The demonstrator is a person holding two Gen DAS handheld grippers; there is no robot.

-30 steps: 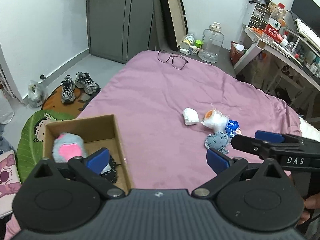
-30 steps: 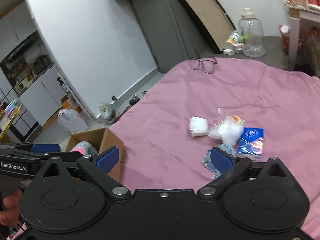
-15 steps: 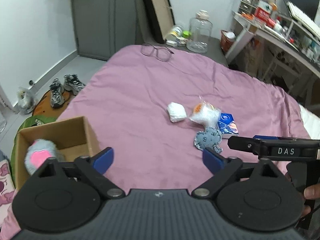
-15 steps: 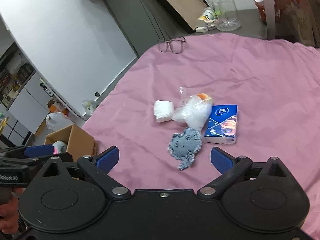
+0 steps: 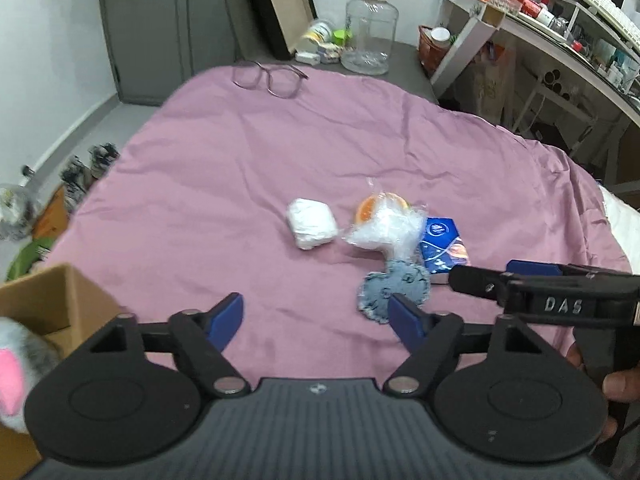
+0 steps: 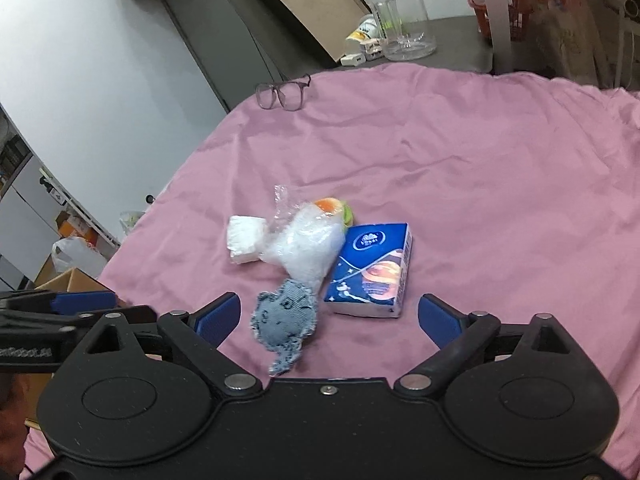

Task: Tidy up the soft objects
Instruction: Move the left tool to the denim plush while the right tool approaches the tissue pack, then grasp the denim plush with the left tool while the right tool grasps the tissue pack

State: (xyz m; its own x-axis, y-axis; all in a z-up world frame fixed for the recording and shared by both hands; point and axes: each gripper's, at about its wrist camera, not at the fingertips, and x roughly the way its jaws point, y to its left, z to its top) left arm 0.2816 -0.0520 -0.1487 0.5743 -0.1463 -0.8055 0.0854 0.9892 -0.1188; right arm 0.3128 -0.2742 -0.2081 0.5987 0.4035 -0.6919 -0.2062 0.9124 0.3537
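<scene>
Soft pile: four things lie together near the middle of the bed (image 5: 192, 168) — white wad (image 5: 312, 229), clear bag (image 5: 384, 232) with an orange thing inside, tissue pack (image 5: 442, 249), denim toy (image 5: 394, 290).
Pile contacts: bag touches the pack and overlaps the toy's far edge; wad sits just beside the bag, toward the bed's left edge.
Change: both cameras now look down closer on the pile than a second ago, and the box (image 5: 52, 304) has slid to the left border of each view — both hands have swung off the box and come down toward the pile.
Meaning: I judge a fresh pick is starting; a grey-and-pink plush (image 5: 18, 356) already sits in the box, four things are left on the bed.
Left gripper (image 5: 316, 316): jaws closing, nothing between them but sheet; the toy lies just past the right finger, partly hidden behind it.
Right gripper (image 6: 330, 318): jaws wide, narrowing slightly, gripping nothing; toy and near end of the pack lie between the fingers' lines, toy nearer the left one — no pad touching either.
Likely target: the toy, nearest to both.
</scene>
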